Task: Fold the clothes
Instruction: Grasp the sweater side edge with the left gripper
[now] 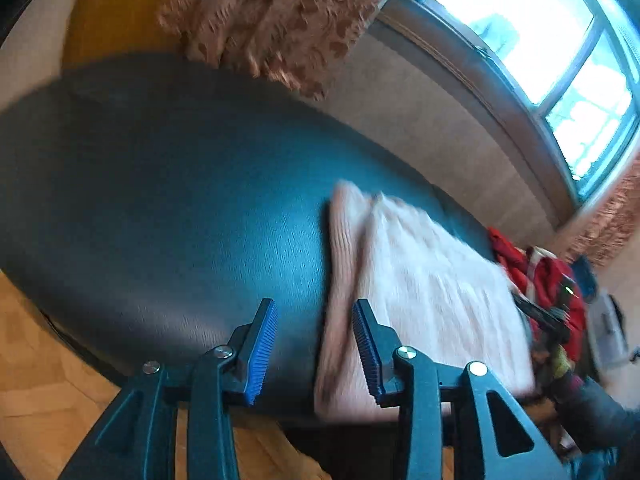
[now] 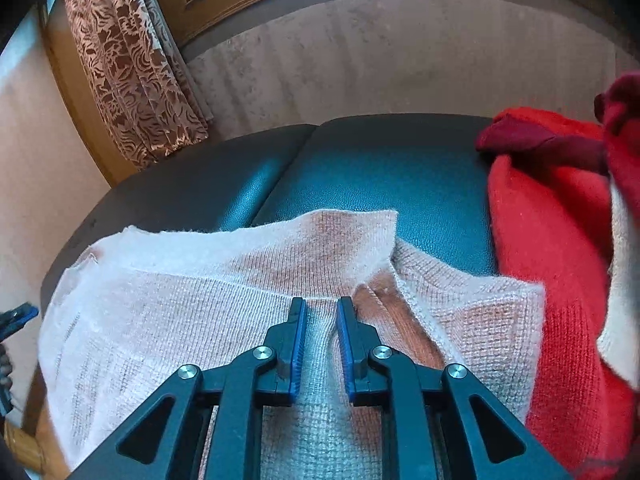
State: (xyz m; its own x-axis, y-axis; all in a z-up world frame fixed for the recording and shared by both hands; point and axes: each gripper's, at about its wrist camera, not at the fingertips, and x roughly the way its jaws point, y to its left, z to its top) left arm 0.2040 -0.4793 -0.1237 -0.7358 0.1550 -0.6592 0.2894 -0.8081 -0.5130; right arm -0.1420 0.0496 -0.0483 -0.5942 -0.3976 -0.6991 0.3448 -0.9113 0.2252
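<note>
A pale pink knitted sweater (image 1: 420,280) lies partly folded on a dark leather bench (image 1: 160,200). My left gripper (image 1: 316,312) is open and empty, hovering above the sweater's left edge near the bench's front. In the right wrist view the same sweater (image 2: 180,312) fills the foreground on the bench (image 2: 380,168), with a folded-over flap at its far edge. My right gripper (image 2: 321,312) is open with a narrow gap, just above the knit near that fold, holding nothing. The left gripper's tip shows at that view's left edge (image 2: 18,318).
A pile of red clothes (image 2: 560,280) lies on the bench right of the sweater, also seen in the left wrist view (image 1: 548,280). A patterned brown curtain (image 2: 132,72), a wall and a window (image 1: 540,40) stand behind. Wooden floor (image 1: 40,380) lies below.
</note>
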